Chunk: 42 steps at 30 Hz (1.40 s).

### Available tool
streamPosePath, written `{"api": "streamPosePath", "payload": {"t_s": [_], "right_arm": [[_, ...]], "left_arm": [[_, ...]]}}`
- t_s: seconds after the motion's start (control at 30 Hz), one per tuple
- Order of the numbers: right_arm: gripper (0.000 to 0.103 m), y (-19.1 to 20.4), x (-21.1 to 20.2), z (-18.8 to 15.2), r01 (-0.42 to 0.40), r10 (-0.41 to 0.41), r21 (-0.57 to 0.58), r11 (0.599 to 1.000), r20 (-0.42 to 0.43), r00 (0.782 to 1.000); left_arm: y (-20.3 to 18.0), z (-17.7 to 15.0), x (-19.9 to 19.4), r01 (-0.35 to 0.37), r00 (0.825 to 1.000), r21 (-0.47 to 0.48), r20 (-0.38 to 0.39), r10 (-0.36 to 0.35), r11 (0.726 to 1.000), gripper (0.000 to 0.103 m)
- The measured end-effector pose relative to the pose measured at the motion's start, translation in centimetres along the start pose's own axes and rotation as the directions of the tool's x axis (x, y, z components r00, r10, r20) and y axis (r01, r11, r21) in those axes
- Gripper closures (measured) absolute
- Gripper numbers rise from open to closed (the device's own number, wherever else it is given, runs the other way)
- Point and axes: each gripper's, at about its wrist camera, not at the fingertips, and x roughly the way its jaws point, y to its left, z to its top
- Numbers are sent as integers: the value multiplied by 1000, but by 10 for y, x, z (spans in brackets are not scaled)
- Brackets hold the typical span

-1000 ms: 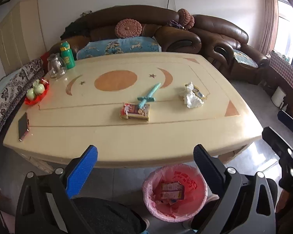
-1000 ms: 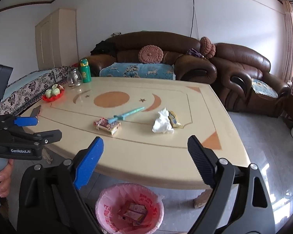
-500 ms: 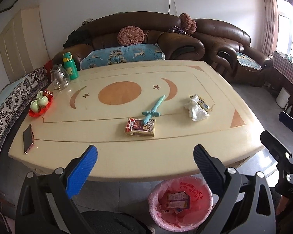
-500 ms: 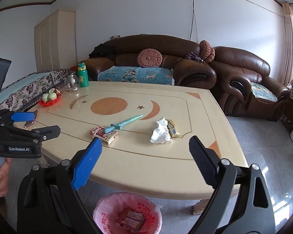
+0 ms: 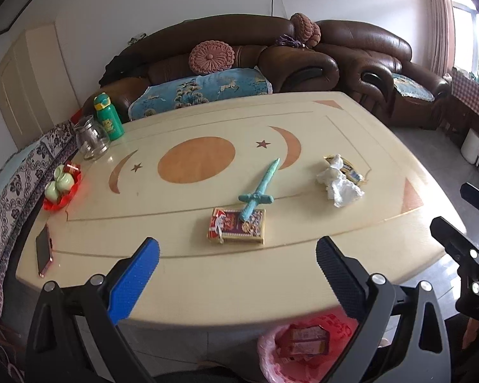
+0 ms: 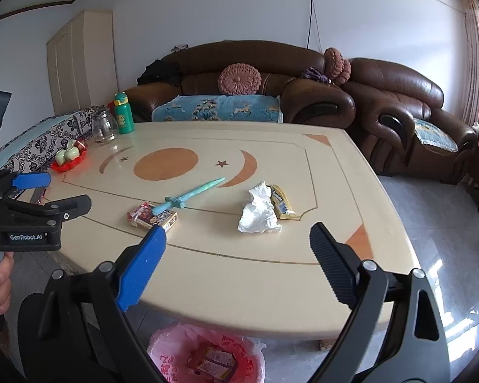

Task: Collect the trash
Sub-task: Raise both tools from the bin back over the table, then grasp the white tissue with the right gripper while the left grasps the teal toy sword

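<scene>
A crumpled white tissue [image 5: 340, 183] [image 6: 258, 212] lies on the cream table [image 5: 207, 284] beside a yellow snack wrapper [image 5: 351, 169] [image 6: 282, 206]. A red snack box [image 5: 236, 226] [image 6: 153, 217] lies mid-table with a teal toy sword [image 5: 260, 188] [image 6: 191, 194] resting on it. A pink-lined trash bin [image 5: 306, 348] [image 6: 204, 354] with packets inside stands on the floor under the near edge. My left gripper [image 5: 236, 261] and right gripper [image 6: 236, 249] are both open and empty, hovering over the near edge.
A phone [image 5: 44, 250], a red tray of green cups [image 5: 62, 188], a glass jar [image 5: 91, 138] and a green bottle [image 5: 108, 118] stand along the table's left side. Brown sofas [image 5: 303, 60] stand behind the table. Tiled floor [image 6: 447, 242] lies to the right.
Both grippers have risen and moved forward over the table edge. The bin has slid lower in view. Jaws stay open; nothing was taken hold of.
</scene>
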Motion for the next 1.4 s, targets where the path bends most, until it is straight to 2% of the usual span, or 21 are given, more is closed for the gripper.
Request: {"api": "streamPosePath", "payload": {"t_s": [0.17, 0.4, 0.47, 0.53, 0.83, 1.23, 1.4], "right_arm": [[14, -5, 30, 2, 2, -2, 1, 1000, -20, 1000], [14, -10, 84, 5, -7, 7, 14, 1000, -55, 998], [14, -10, 99, 7, -8, 9, 15, 1000, -65, 998], [14, -14, 117, 9, -20, 22, 26, 999, -78, 997], [14, -24, 167, 11, -32, 37, 42, 999, -131, 991], [14, -30, 205, 7, -80, 89, 53, 995, -203, 975], [14, -32, 217, 6, -83, 94, 57, 995, -226, 970]], "left_arm": [[1, 14, 34, 29, 1000, 39, -1, -29, 999, 7], [-15, 38, 94, 63, 997, 170, -44, -57, 983, 7], [-21, 48, 114, 108, 993, 195, -74, -95, 975, 7], [-22, 57, 135, 146, 986, 192, -108, -127, 971, 7], [-29, 79, 196, 144, 980, 223, -165, -108, 964, 7], [-33, 91, 246, 188, 963, 233, -234, -133, 954, 7], [-33, 97, 266, 218, 949, 231, -277, -151, 948, 7]]}}
